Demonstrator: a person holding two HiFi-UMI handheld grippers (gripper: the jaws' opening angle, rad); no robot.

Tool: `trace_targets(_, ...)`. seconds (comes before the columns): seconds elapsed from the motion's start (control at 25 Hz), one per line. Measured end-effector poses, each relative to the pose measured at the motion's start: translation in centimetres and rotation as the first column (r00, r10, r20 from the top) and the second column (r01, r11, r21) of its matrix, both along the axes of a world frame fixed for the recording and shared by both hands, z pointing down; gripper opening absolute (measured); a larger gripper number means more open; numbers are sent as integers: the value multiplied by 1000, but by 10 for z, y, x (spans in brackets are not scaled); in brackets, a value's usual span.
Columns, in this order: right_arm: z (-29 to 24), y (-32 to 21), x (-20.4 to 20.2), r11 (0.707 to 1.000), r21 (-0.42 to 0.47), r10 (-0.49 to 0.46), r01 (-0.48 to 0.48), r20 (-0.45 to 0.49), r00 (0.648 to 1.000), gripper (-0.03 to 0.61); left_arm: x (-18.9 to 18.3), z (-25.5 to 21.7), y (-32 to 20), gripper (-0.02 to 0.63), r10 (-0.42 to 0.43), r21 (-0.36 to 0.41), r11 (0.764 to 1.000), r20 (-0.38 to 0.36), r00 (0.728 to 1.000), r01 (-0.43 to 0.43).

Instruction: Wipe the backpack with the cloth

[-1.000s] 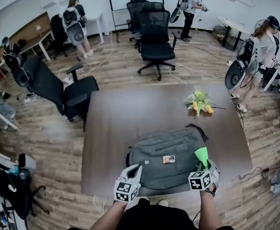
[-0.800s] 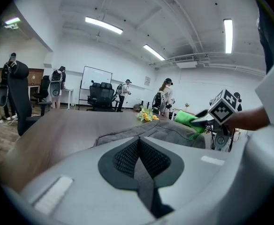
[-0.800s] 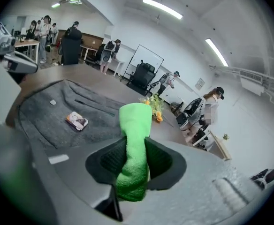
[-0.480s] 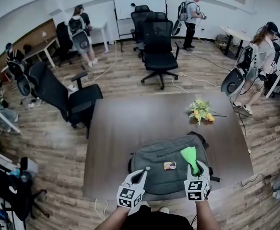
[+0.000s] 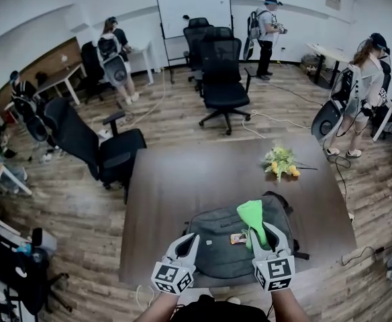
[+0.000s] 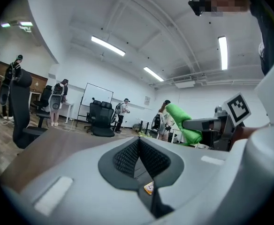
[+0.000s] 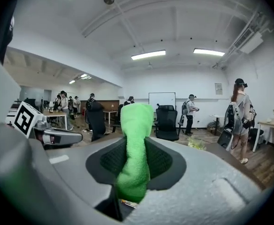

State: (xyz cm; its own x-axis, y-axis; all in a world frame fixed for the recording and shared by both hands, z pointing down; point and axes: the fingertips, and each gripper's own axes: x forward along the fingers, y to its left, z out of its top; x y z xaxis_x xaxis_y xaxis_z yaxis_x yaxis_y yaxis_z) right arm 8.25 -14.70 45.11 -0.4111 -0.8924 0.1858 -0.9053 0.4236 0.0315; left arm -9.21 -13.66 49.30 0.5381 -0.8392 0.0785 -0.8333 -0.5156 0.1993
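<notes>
Right gripper (image 5: 264, 233) was clamped on the green cloth (image 5: 252, 213), which stood up out of the jaws over the backpack's (image 5: 213, 250) 2 o'clock area. Left gripper (image 5: 188, 241) was closed on nothing, hovering at the bag's 8 o'clock. Backpack lay flat at the table's (image 5: 182, 173) 6 o'clock edge. Cloth-to-bag contact unclear, so wiping looked barely begun, with most of the surface left.

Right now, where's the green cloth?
The green cloth is right of centre in the head view, pinched in the right gripper, standing up over the right half of the grey backpack, nearer you than the flowers.
</notes>
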Motion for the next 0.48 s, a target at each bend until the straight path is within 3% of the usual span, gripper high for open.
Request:
trace_targets(0.16, -22, 2, -6, 998, 49, -28, 26, 29, 999, 100, -4, -30, -4, 18, -10, 64, 998, -18, 1000, 11)
trace_targets(0.48, -34, 1, -7, 994, 111, -26, 23, 25, 999, 92, -3, -44, -2, 18, -17, 120, 993, 40, 999, 12)
